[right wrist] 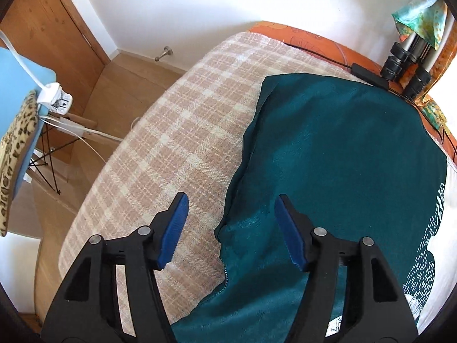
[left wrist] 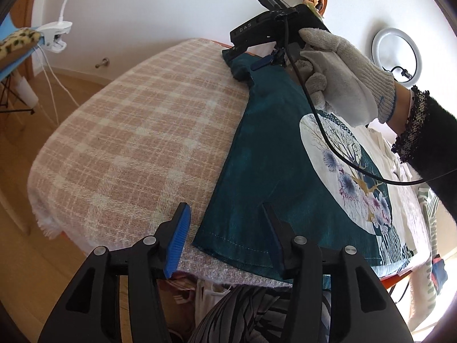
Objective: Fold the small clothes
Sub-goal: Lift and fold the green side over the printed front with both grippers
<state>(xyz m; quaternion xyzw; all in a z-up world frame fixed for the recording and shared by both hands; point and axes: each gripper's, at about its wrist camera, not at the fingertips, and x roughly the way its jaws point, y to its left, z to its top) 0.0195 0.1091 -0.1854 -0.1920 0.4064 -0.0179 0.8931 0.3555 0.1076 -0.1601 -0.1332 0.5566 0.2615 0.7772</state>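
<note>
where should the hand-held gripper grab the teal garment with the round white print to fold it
Probably at the stitched bottom hem of the teal garment with the round white print, near its free corner over the pink checked blanket. Come in from the blanket side: that edge lies flat and exposed, so one finger can slide beneath.

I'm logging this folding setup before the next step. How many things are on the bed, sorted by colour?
Teal: 1, the teal shirt with a white printed panel
Beige plaid: 1, the plaid blanket under it
Cream: 1, a pale garment beside the shirt, partly hidden
Black: 1, the cable with adapter at the far edge
Total: 4
</note>
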